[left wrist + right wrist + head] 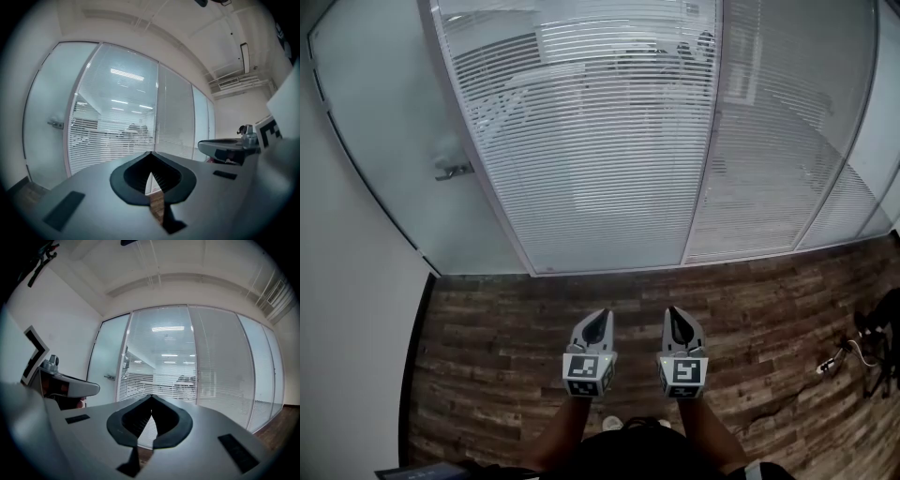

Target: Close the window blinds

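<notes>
The left gripper point(600, 315) and the right gripper point(674, 312) keep closed, empty jaws side by side. The blinds point(591, 141) hang far ahead, well apart, so it is probably best to approach first and see how they are worked.

Head view looks steeply down at the window blinds point(600, 159); both gripper views face them level, from well back.

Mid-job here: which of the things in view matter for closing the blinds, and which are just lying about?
For the job:
white slatted window blinds
left gripper, shut and empty
right gripper, shut and empty

Just lying about:
frosted glass door with a metal handle
black equipment with a white cable on the wooden plank floor
</notes>
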A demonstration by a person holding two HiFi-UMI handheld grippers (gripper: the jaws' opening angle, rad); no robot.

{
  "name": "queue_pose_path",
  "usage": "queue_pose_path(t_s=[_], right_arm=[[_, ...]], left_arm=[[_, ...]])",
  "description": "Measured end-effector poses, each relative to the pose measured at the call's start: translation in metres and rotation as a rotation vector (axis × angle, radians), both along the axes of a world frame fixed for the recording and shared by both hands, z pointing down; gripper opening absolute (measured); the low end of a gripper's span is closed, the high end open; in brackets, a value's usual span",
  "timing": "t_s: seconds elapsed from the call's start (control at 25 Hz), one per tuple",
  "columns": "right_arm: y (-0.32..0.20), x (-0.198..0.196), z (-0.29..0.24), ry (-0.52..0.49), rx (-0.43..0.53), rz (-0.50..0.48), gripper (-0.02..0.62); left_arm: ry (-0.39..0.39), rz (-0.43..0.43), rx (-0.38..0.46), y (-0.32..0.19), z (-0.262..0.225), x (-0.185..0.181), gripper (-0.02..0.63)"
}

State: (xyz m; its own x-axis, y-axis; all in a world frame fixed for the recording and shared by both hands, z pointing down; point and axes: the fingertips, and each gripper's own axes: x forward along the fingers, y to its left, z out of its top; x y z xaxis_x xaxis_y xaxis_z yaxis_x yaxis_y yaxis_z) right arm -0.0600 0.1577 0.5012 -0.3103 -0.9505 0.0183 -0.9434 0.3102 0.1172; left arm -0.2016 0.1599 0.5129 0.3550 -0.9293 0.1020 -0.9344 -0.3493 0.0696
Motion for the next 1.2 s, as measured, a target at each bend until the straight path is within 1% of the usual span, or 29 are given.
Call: queue_pose_path(t_s=[0.28, 0.4, 0.52, 0.6, 0.8, 0.88, 1.04, 1.2], right_arm=[[0.004, -0.013, 0.012, 0.002, -0.014, 0.040, 0.002], [0.005, -0.015, 0.015, 0.015, -0.027, 0.053, 0.002], [0.006, -0.016, 0.012, -0.004, -0.002, 0.044, 0.002], [0.003, -0.014, 0.010, -0.007, 0.003, 0.050, 0.002], [-0.010, -0.004, 0.012, -0.004, -0.031, 0.085, 0.002], [-0.019, -0.002, 0.018, 0.014, -0.045, 0.078, 0.002], [-0.033, 0.000, 0.020, 0.029, -0.075, 0.072, 0.002], [-0.057, 0.007, 0.026, 0.011, -0.043, 0.049, 0.002]], left_arm=[[-0.019, 0.043, 0.009, -0.004, 0.013, -0.014, -0.005], [-0.019, 0.060, 0.007, -0.007, 0.013, -0.013, -0.005], [0.000, 0.075, 0.015, -0.008, 0.005, -0.008, -0.005], [-0.008, 0.083, 0.019, -0.011, 0.003, -0.005, -0.005], [-0.019, 0.080, 0.019, -0.023, 0.001, -0.001, -0.005], [-0.030, 0.075, 0.021, -0.030, 0.005, 0.001, -0.005], [-0.026, 0.069, 0.012, -0.046, 0.002, 0.004, -0.005], [-0.023, 0.078, 0.024, -0.065, 0.000, 0.014, -0.005]])
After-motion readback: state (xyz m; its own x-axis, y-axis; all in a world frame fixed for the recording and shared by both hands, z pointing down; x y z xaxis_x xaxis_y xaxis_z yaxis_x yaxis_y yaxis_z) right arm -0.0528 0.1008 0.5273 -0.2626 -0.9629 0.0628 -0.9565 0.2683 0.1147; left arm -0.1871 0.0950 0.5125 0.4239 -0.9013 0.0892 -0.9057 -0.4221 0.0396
